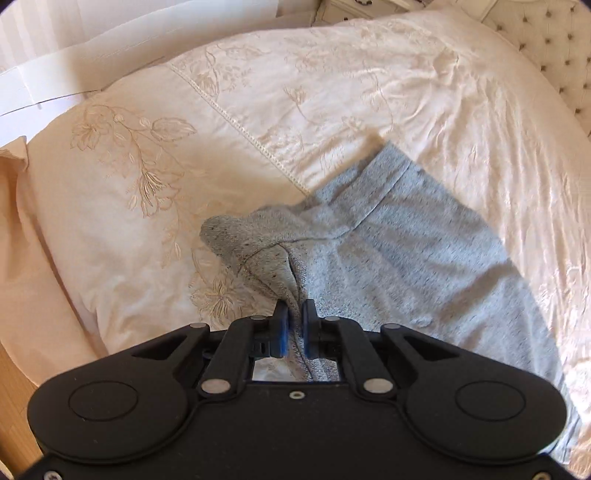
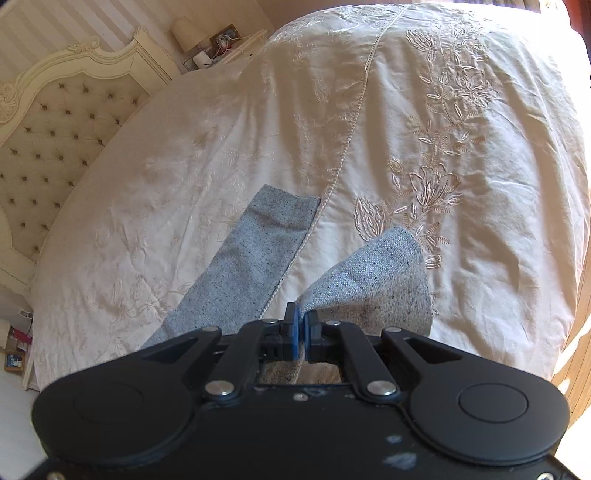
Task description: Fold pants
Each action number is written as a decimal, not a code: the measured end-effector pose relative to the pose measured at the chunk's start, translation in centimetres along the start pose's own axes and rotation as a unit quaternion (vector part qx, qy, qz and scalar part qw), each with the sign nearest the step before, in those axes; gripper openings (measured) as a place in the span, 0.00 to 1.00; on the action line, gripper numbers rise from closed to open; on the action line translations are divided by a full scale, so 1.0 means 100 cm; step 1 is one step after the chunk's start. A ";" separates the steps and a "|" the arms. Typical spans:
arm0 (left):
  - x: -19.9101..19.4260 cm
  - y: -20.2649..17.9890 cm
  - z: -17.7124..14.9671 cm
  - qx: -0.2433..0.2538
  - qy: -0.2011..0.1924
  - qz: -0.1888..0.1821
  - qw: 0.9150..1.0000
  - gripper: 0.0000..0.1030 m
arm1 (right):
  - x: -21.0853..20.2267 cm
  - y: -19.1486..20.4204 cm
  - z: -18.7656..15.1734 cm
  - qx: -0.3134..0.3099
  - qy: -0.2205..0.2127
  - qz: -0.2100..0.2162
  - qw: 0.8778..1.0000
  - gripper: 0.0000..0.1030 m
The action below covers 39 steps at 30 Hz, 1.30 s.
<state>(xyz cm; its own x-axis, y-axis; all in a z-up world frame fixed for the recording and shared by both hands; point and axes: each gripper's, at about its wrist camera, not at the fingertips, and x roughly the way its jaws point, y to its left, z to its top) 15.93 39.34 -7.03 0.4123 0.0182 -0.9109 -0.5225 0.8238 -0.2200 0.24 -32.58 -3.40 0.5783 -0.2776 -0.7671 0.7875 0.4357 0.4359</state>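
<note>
This is a bedroom in a home. A wide bed (image 2: 229, 155) fills both views, spread with a cream bedspread (image 1: 369, 85) embroidered with flowers, and a carved, button-tufted headboard (image 2: 62, 122) stands at the far left. Beyond it a nightstand (image 2: 236, 46) carries a lamp (image 2: 190, 33) and small clutter against a striped wall (image 2: 55, 29).
</note>
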 end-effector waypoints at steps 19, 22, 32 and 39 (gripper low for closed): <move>0.007 -0.114 0.065 0.046 -0.042 0.028 0.998 0.06 | 0.067 0.035 0.082 0.014 -0.006 0.018 1.000 0.02; 0.034 -0.142 0.080 0.056 -0.032 0.031 0.997 0.06 | 0.099 0.048 0.097 -0.003 0.027 0.018 0.999 0.05; 0.065 -0.178 0.064 0.106 -0.042 0.083 0.990 0.06 | 0.160 0.031 0.074 -0.001 0.111 -0.097 0.989 0.31; 0.060 -0.171 0.065 0.094 -0.044 0.090 0.991 0.06 | 0.208 0.055 0.043 -0.010 0.114 -0.226 0.967 0.32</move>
<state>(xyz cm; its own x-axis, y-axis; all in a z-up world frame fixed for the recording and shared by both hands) 32.16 29.03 -6.44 0.3935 0.2161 -0.8935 -0.4478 0.8939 0.0190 17.48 -39.59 -14.92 0.1119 -0.2486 -0.9621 0.9433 0.3310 0.0242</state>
